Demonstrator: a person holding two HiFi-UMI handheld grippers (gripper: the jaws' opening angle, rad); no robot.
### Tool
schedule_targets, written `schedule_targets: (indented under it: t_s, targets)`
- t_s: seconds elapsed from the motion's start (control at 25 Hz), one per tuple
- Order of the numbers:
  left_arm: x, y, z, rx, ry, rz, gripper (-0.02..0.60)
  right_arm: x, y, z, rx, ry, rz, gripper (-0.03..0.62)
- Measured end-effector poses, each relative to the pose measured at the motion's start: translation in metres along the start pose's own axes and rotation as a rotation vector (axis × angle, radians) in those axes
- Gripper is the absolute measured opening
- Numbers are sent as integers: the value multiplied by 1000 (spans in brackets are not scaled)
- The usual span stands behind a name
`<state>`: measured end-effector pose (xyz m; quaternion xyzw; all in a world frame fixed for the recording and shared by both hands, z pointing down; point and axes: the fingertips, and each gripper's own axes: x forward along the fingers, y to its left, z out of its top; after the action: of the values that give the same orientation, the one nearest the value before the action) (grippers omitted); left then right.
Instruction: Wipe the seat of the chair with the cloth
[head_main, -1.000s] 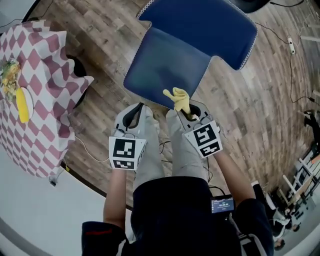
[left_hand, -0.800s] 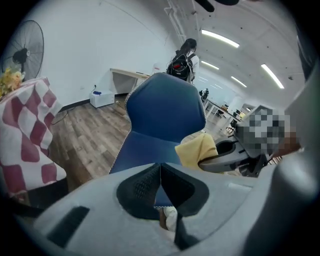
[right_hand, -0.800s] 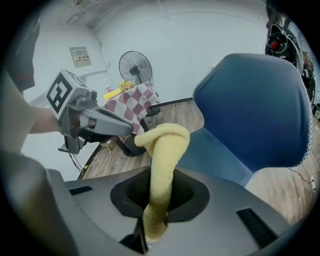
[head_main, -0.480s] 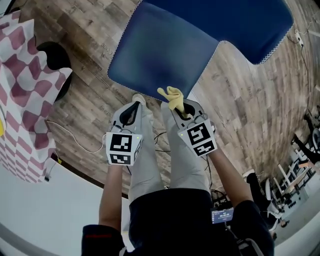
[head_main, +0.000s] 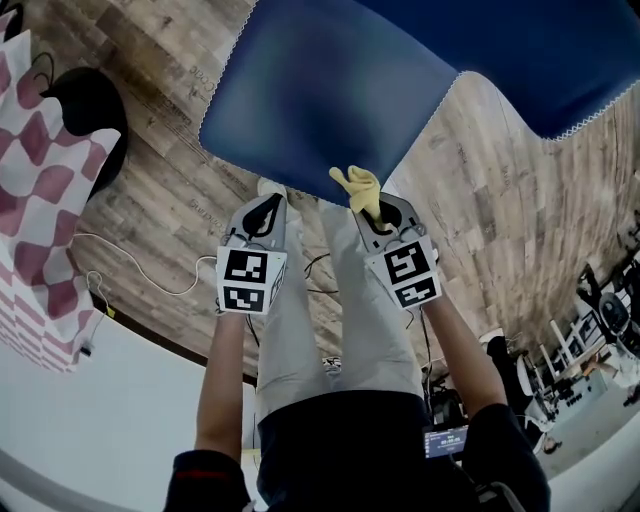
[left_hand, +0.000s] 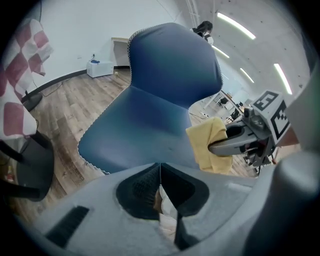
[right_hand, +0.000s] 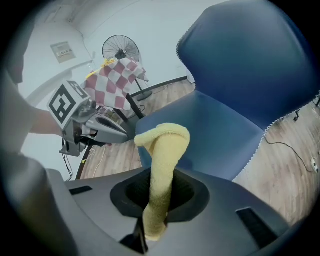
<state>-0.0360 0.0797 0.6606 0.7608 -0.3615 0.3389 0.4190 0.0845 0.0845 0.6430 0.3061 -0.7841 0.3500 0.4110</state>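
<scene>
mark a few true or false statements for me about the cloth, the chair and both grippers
1. The right gripper clamps a yellow cloth. True.
2. The left gripper is wide open. False: its jaws are shut, with nothing gripped.
3. The yellow cloth lies spread flat on the chair seat. False: it sticks out bunched from the right gripper, by the seat's front edge.
4. The chair seat is blue. True.
</scene>
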Motion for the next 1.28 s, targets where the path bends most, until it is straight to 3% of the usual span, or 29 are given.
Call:
schedule_targets:
  t_s: [0.12,0.24,0.28,0.32,0.36,0.52,0.68,0.92,1.28]
  targets:
    - [15,-1,-10,1,48,-24,20,7,-7,-7,20,6,-14,49]
    - [26,5,-14,54,81,-16,22,13,-10,-10,58,1,-19,49]
    - [30,7,-15,67,89,-14,49,14,-10,-11,64,-2,-19,49]
    - [33,10,-14,75,95,-18,126,16,-10,-10,68,-6,-19,49]
    - [35,11,-13,79,99,-25,163,17,-10,-10,71,-11,-20,49]
    - [43,19,-1,101,84,-25,238,15,-23,-13,69,-6,-37,49]
    - [50,31,21,194,51,16,321,16,-36,-14,90,-11,-62,49]
    - [66,42,49,308,35,82,350,22,-34,-10,100,-20,-53,49]
    - [76,57,73,321,3,97,353,27,-33,-1,66,-33,-44,49]
